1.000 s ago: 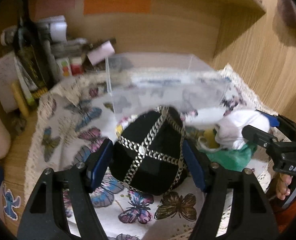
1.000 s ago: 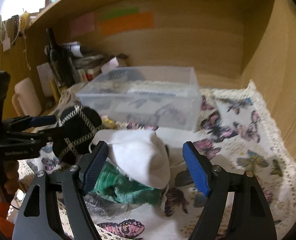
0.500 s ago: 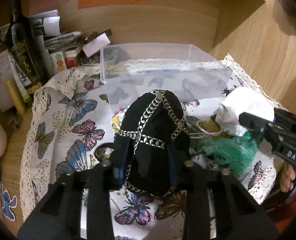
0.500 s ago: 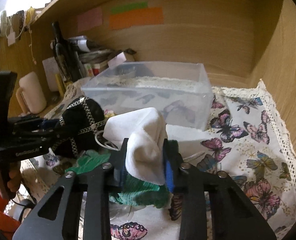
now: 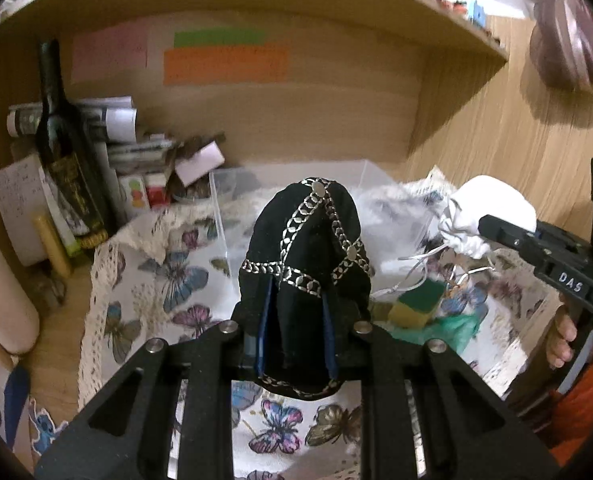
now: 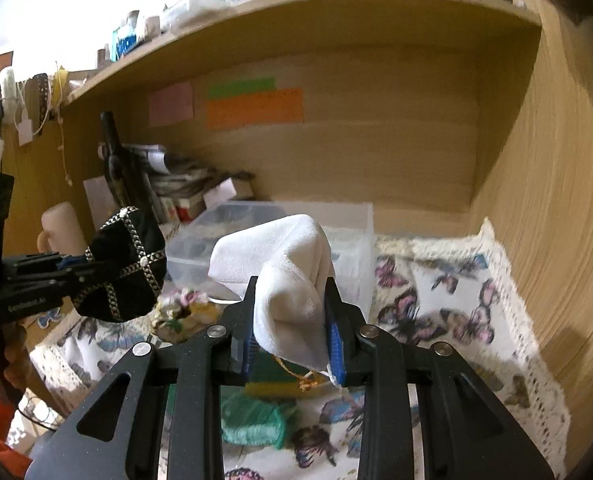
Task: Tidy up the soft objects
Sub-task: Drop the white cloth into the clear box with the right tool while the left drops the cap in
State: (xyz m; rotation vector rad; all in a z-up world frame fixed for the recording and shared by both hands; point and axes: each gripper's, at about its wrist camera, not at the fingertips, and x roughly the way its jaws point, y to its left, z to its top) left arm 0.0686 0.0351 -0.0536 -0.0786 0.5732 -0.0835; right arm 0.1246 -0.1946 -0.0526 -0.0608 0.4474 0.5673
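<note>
My left gripper (image 5: 296, 332) is shut on a black cap with silver chain trim (image 5: 308, 248) and holds it above the butterfly cloth (image 5: 168, 276); the cap also shows in the right wrist view (image 6: 124, 268). My right gripper (image 6: 292, 328) is shut on a white folded cloth (image 6: 288, 272), lifted off the table; it also shows in the left wrist view (image 5: 492, 208). A clear plastic box (image 6: 348, 224) stands behind both, near the back wall.
A green cloth (image 6: 256, 424) and a yellow-green sponge (image 5: 416, 304) lie on the butterfly cloth. A dark bottle (image 5: 64, 152), papers and small boxes crowd the back left. Wooden walls close the back and right; a shelf runs overhead.
Both grippers closed on their items, then rose: the black cap and the white cloth are now lifted off the table. The green cloth stayed below.
</note>
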